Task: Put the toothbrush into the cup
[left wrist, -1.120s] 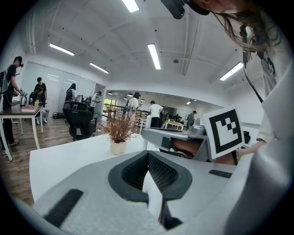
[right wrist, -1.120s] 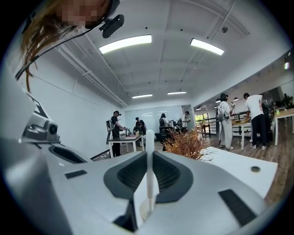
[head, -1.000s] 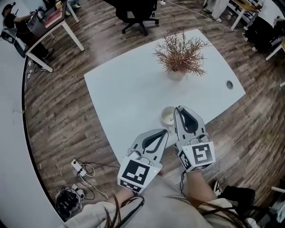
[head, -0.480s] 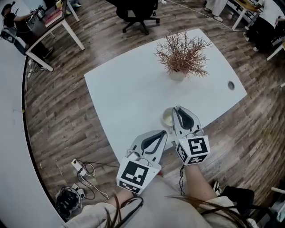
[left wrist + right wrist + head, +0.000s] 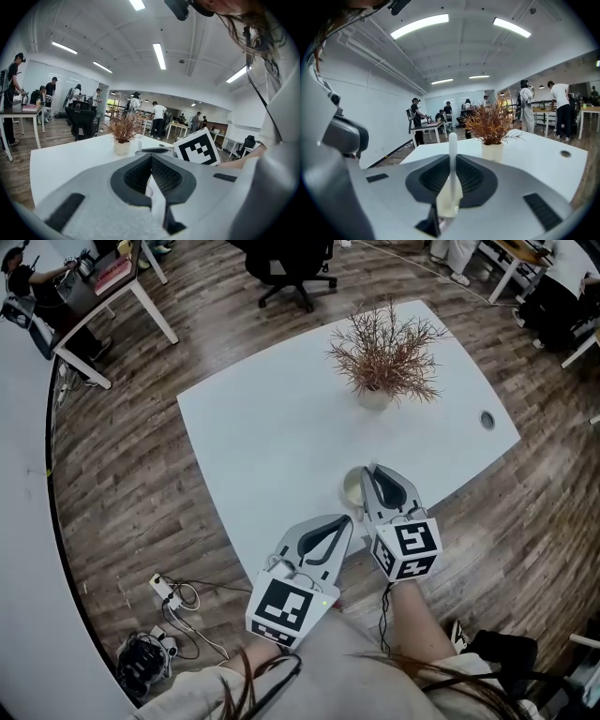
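Note:
In the right gripper view a white toothbrush (image 5: 453, 154) stands upright between the jaws, and my right gripper (image 5: 453, 164) is shut on it. From the head view the right gripper (image 5: 373, 470) hangs tip-down right beside and partly over the white cup (image 5: 351, 488), which stands near the front edge of the white table (image 5: 272, 437). The toothbrush itself is hidden in the head view. My left gripper (image 5: 349, 518) hovers just left of and nearer than the cup, jaws together, and I see nothing held in it.
A dried plant in a white pot (image 5: 380, 357) stands at the table's far side. A cable hole (image 5: 487, 420) sits near the right edge. Beyond the table are an office chair (image 5: 291, 268) and a desk (image 5: 103, 287). Cables (image 5: 169, 601) lie on the floor at left.
My right gripper has shifted slightly left and tipped more steeply over the cup. The left gripper has barely moved.

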Action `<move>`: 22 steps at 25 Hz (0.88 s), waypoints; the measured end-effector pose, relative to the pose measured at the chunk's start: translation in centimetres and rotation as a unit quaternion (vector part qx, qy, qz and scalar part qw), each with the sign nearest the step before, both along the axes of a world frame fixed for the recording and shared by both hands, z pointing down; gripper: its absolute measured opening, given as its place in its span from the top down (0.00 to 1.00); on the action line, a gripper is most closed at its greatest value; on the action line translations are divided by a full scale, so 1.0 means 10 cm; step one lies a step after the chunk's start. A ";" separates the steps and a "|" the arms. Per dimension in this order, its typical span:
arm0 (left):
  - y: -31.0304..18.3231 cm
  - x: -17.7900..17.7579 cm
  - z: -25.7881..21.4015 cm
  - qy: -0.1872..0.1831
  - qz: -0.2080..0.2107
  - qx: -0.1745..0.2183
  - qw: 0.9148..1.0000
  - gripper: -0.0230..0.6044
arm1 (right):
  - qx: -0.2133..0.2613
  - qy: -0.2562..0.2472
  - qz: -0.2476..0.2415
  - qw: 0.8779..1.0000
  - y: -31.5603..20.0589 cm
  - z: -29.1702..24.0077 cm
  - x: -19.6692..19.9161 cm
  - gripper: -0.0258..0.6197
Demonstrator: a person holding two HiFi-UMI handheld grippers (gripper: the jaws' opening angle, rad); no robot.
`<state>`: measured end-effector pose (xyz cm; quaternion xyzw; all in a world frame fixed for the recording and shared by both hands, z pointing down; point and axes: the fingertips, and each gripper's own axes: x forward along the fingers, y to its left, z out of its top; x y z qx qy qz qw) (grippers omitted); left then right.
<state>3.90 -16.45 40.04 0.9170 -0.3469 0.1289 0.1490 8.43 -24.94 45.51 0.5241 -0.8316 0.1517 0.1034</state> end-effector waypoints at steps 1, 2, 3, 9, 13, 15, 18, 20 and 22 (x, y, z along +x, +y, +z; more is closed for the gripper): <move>0.00 0.00 0.00 0.000 0.000 0.000 1.000 0.95 | -0.001 0.000 0.000 1.000 0.00 0.00 0.00 0.88; 0.00 0.00 -0.01 0.000 0.000 0.000 1.000 0.95 | -0.002 0.000 0.000 1.000 0.00 0.01 0.00 0.88; 0.00 0.01 -0.01 0.001 0.001 0.000 1.000 0.95 | -0.004 -0.001 0.000 1.000 0.00 0.01 0.00 0.88; 0.00 0.03 -0.01 0.001 0.004 0.002 1.000 0.95 | -0.012 -0.007 -0.001 1.000 -0.01 0.03 0.01 0.88; 0.00 0.03 -0.02 0.003 0.004 0.002 1.000 0.95 | -0.009 -0.007 0.007 1.000 -0.01 0.00 0.03 0.88; 0.01 0.03 -0.03 0.003 0.005 0.003 1.000 0.95 | -0.007 -0.008 0.012 1.000 0.00 -0.01 0.04 0.88; 0.02 0.03 -0.04 0.006 0.006 0.004 1.000 0.95 | -0.003 -0.010 0.014 1.000 0.01 -0.04 0.04 0.88; 0.02 0.03 -0.05 0.007 0.006 0.005 1.000 0.95 | 0.002 -0.014 0.014 1.000 0.03 -0.08 0.03 0.88; 0.03 0.04 -0.06 0.007 0.008 0.006 1.000 0.95 | 0.009 -0.018 0.013 1.000 0.05 -0.15 0.02 0.89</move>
